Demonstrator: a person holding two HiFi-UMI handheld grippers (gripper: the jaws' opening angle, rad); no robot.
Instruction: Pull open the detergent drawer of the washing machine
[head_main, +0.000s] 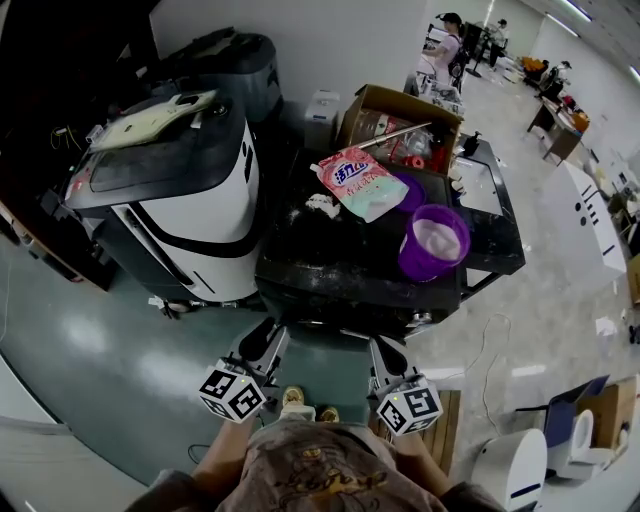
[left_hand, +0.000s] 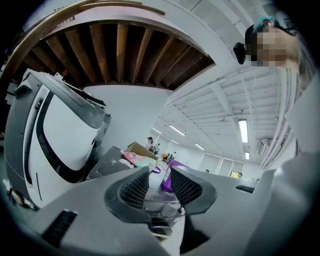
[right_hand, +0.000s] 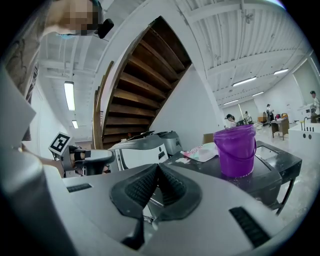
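On black surface (head_main: 320, 265), purple bucket (head_main: 434, 243), pink pouch (head_main: 362, 183); glossy floor (head_main: 120, 370) below

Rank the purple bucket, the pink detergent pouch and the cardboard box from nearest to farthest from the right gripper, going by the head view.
1. The purple bucket, on the right side of the black table, just ahead of the right gripper.
2. The pink detergent pouch, mid-table, left of and beyond the bucket.
3. The cardboard box, at the table's far edge.
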